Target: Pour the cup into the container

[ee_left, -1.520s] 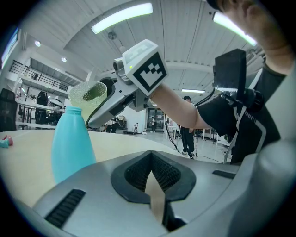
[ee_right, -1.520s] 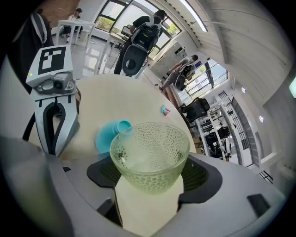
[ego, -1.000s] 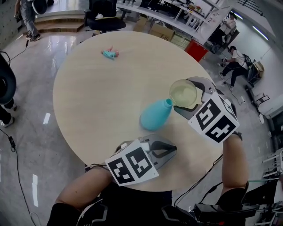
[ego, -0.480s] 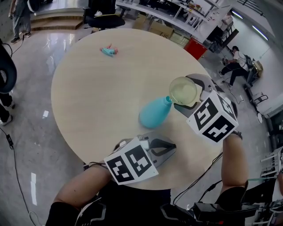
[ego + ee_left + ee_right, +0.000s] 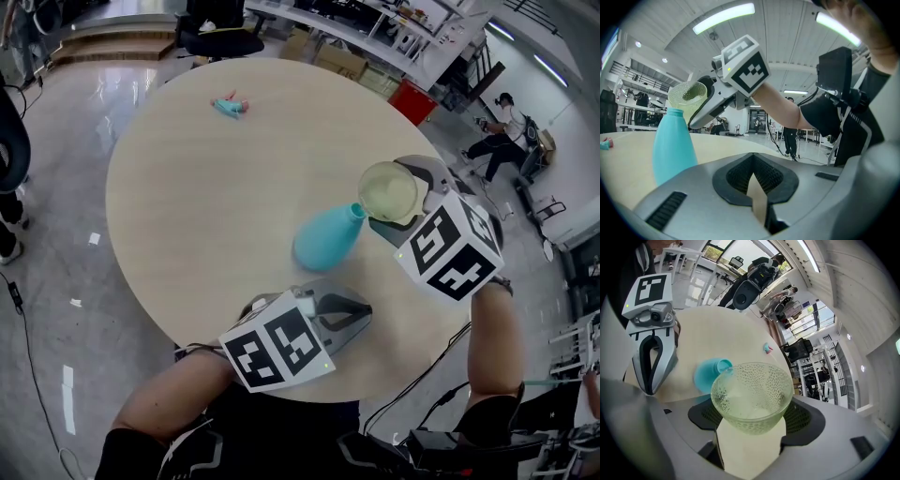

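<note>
The right claw [image 5: 401,208] is closed on the bumpy green glass cup [image 5: 752,390], one jaw on each side. It holds the cup up in the air right by the top of the blue bottle [image 5: 323,242], which is the container. The bottle stands upright on the round worktop [image 5: 187,187]. The cup leans toward the bottle and its rim sits at the bottle's small mouth. I cannot tell if the two touch, or if anything is running out. The left claw [image 5: 364,314] lies low on the person's side of the bottle, near it but not touching, with its jaws together and nothing in them. A tiny blue thing [image 5: 228,107] lies far off past the bottle. This looks like the pouring step. The bottle's mouth is narrow and the cup is wide, so it is best to tip slowly, with the lowest bit of the rim right over the hole. A fast tip could spill down the side. Nothing holds the bottle, so the cup should not push it.
</note>
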`<state>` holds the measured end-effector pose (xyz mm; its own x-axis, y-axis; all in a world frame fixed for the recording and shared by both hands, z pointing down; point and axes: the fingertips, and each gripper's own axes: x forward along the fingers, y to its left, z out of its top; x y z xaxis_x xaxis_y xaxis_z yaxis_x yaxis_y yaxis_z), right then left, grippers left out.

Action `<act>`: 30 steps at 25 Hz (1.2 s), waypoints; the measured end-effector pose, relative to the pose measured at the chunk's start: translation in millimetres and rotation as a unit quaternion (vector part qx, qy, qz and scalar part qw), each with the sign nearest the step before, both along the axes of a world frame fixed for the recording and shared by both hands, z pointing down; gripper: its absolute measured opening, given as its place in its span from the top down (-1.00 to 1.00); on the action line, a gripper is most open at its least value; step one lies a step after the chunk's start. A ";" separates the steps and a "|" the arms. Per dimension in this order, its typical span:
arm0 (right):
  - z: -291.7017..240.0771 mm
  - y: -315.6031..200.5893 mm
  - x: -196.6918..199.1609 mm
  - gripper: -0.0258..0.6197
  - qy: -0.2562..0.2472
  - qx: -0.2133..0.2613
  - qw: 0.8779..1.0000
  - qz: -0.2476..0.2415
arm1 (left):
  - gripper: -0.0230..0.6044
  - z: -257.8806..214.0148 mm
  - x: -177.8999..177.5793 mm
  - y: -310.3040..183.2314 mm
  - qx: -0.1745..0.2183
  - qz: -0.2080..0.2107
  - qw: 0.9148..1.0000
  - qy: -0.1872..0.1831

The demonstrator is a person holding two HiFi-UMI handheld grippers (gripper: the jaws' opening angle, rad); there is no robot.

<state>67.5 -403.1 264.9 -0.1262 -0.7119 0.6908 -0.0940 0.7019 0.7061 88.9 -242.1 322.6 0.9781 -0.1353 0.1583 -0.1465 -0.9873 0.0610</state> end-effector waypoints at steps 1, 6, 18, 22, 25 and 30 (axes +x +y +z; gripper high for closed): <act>0.6 -0.7 -0.2 -0.25 0.002 0.002 1.000 -0.001 | 0.93 0.9 -0.1 -0.5 0.000 0.000 1.000 0.000; 2.5 -3.5 -0.5 -0.25 0.012 0.007 1.000 -0.002 | 0.93 3.6 -0.1 -2.7 0.000 0.000 1.000 0.000; 6.8 -2.6 6.1 -0.25 -0.113 -0.027 0.993 0.022 | 0.93 5.0 -2.6 0.2 0.000 0.000 1.000 0.003; 3.9 -8.4 18.0 -0.25 -0.198 -0.046 0.978 0.035 | 0.93 3.2 -1.1 -2.4 -0.001 0.002 1.000 0.003; 3.6 -8.2 29.0 -0.25 -0.282 -0.073 0.955 0.049 | 0.93 1.4 -0.9 -1.1 -0.001 0.002 1.000 0.003; 20.7 -6.5 50.4 -0.25 -0.413 -0.120 0.899 0.080 | 0.93 11.0 -4.2 -0.8 0.000 0.003 1.000 0.004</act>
<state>117.9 -409.6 285.6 -0.5767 -0.6087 0.5448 -0.6296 0.7562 0.1784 84.8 -242.9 333.7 0.9799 -0.1301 0.1511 -0.1407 -0.9881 0.0616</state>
